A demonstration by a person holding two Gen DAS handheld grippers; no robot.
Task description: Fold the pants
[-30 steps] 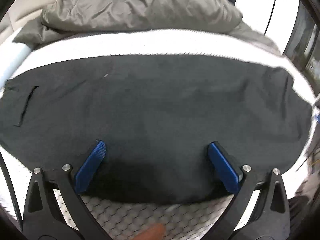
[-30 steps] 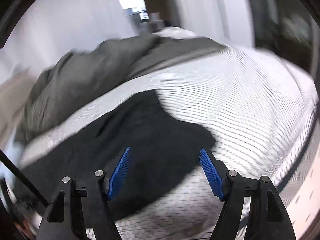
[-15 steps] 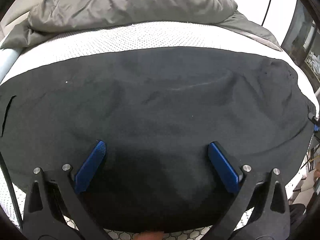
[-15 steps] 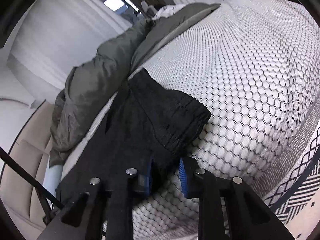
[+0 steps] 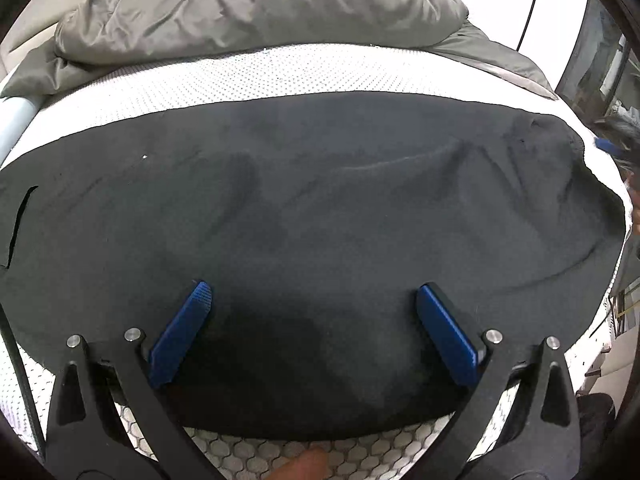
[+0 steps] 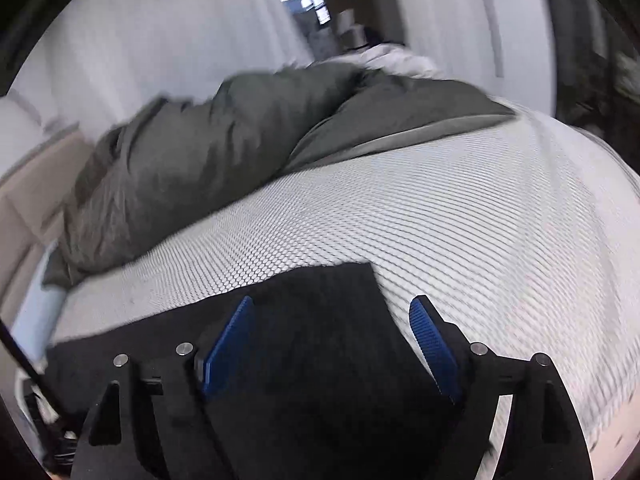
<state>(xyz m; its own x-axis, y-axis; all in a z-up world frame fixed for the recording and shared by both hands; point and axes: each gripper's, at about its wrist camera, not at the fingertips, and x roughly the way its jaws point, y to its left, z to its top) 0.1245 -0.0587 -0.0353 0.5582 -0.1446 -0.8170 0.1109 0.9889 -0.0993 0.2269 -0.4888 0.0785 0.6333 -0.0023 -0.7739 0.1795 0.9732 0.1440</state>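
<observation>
The black pants lie flat across the white mattress, near a grey duvet. Both the left hand-held gripper and right hand-held gripper point over the pants, fingers spread wide, holding nothing.

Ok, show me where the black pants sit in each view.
Left wrist: the black pants spread across the middle, edge to edge, under the open left gripper.
Right wrist: black pants at bottom centre-left, under the open right gripper.
Shared landmark: grey duvet beyond them.
</observation>
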